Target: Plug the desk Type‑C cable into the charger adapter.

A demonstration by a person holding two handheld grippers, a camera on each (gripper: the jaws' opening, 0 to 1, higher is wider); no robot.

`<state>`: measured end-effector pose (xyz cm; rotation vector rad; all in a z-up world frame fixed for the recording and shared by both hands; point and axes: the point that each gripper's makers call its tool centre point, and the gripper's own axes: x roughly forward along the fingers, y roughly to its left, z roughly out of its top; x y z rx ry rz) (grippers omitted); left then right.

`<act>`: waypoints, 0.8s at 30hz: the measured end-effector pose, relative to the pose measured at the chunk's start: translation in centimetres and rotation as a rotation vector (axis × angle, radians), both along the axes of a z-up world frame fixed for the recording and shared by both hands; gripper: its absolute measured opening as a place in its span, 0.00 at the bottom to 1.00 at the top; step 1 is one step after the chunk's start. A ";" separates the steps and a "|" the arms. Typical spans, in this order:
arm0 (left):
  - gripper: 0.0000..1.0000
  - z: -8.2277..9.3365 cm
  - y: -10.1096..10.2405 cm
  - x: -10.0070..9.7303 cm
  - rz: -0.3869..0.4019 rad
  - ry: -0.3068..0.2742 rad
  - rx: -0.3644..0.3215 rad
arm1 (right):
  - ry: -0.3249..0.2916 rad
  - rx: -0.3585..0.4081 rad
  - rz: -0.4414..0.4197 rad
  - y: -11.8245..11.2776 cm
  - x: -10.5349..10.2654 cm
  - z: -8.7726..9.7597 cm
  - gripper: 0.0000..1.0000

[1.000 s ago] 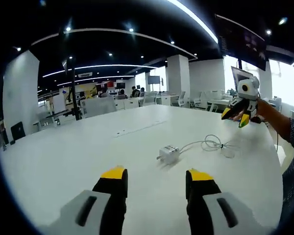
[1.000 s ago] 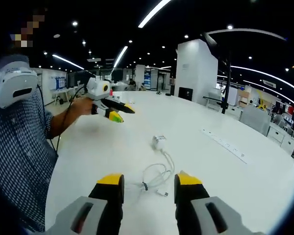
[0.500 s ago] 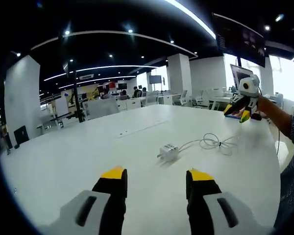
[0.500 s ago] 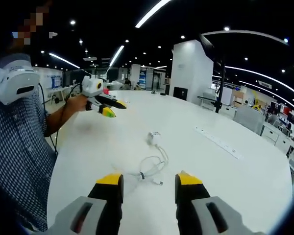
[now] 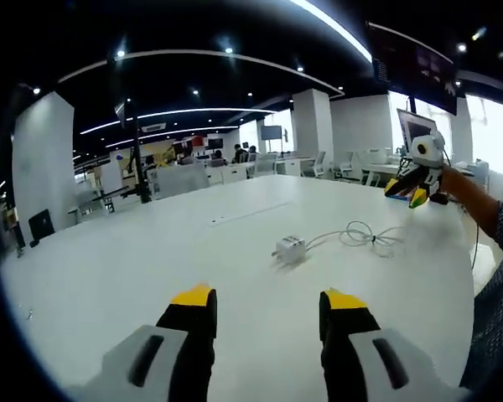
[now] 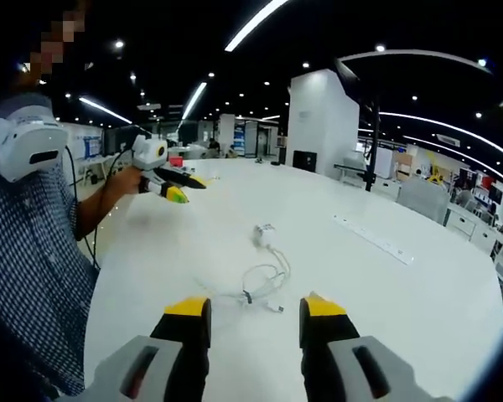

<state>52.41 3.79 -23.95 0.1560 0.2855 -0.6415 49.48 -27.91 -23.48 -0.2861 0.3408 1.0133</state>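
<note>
White table [image 5: 109,276]: adapter [image 5: 289,249], cable [image 6: 264,285] unlabelled.

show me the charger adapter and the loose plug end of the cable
charger adapter [image 5: 290,248], left gripper view, on its white body
cable plug end [image 6: 279,308], right gripper view, on the free connector tip

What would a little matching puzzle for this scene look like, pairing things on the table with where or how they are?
Things:
1. charger adapter
2. cable
3. left gripper
4. right gripper

States:
A. loosely coiled on the white table
B. open, empty, near the cable's free end
C. small white block beyond the coil
D. held in the air above the table

Pairs: 1-C, 2-A, 3-D, 4-B
</note>
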 end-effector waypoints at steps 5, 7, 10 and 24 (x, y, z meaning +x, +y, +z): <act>0.49 -0.1 -0.3 -1.1 0.036 -0.011 -0.086 | -0.001 0.021 -0.007 0.5 -0.8 0.0 0.44; 0.49 -0.2 -0.4 -1.2 0.050 -0.014 -0.092 | -0.001 0.019 -0.009 0.5 -0.9 -0.1 0.44; 0.49 -0.4 -0.6 -1.4 0.053 -0.016 -0.099 | -0.003 0.013 -0.014 0.4 -0.9 -0.1 0.44; 0.48 -1.1 -1.6 -1.9 0.033 0.004 -0.086 | -0.001 0.013 -0.025 -0.1 -1.4 -0.1 0.43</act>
